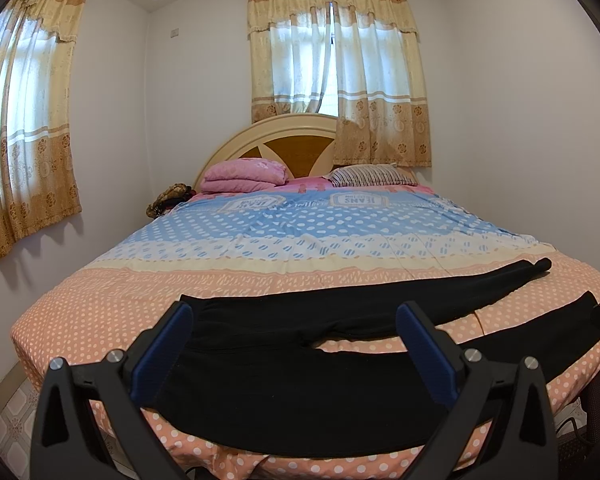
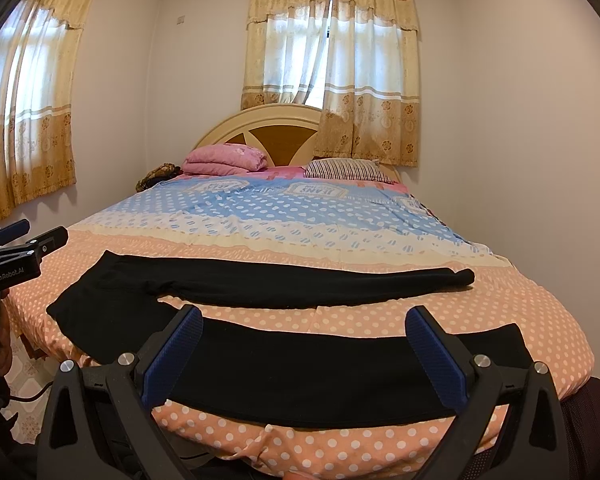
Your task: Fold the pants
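Note:
Black pants (image 1: 300, 392) lie spread flat across the foot of the bed, waist to the left and the two legs running right with a gap between them. My left gripper (image 1: 294, 316) hovers open over the waist and seat end, nothing between its blue pads. The right gripper (image 2: 304, 320) is open too, poised above the near leg (image 2: 320, 372). The far leg (image 2: 300, 284) stretches to the right, its cuff bunched. The left gripper (image 2: 32, 232) also shows at the left edge of the right wrist view, beside the waist.
The bed's polka-dot cover (image 1: 140, 300) is peach at the foot, blue farther up. A pink folded blanket (image 1: 244, 176) and a striped pillow (image 1: 364, 176) rest by the headboard. White walls close in on both sides; tiled floor (image 1: 8, 420) lies to the left.

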Demonstrator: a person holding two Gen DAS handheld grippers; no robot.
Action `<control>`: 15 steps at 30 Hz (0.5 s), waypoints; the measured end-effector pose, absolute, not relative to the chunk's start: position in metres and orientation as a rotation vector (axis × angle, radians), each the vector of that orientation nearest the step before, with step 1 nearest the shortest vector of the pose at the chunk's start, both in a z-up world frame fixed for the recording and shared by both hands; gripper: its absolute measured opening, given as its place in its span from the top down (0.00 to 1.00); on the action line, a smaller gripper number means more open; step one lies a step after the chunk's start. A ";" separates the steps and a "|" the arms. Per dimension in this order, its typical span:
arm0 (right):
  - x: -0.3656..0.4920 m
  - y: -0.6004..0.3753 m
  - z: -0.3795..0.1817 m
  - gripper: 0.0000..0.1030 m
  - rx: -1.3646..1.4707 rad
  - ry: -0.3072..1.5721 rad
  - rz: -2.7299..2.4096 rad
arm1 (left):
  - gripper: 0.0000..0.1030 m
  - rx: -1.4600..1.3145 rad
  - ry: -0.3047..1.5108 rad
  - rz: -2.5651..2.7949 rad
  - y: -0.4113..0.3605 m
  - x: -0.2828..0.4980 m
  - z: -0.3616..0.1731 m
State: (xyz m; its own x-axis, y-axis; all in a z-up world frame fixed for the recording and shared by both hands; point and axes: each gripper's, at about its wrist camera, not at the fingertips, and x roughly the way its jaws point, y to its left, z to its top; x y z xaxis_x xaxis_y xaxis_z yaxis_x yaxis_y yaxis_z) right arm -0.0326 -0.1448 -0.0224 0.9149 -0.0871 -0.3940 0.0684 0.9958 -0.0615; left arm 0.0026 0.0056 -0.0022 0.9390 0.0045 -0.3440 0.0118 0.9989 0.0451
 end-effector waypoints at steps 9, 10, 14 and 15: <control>-0.032 -0.145 -0.022 0.01 -0.046 0.409 -0.080 | 0.00 0.047 0.351 -0.003 0.005 0.003 -0.002; -0.032 -0.144 -0.022 0.01 -0.047 0.408 -0.081 | 0.00 0.047 0.351 -0.003 0.005 0.003 -0.002; -0.032 -0.146 -0.022 0.01 -0.046 0.407 -0.082 | 0.00 0.047 0.350 -0.003 0.005 0.003 -0.002; -0.032 -0.146 -0.022 0.01 -0.046 0.407 -0.082 | 0.00 0.047 0.351 -0.004 0.005 0.003 -0.002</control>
State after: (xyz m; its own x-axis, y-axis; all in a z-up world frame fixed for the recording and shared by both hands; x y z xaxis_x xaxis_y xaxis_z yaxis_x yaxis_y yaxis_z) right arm -0.0322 -0.1461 -0.0216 0.9150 -0.0888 -0.3935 0.0702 0.9956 -0.0614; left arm 0.0027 0.0053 -0.0019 0.9389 0.0046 -0.3442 0.0119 0.9989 0.0457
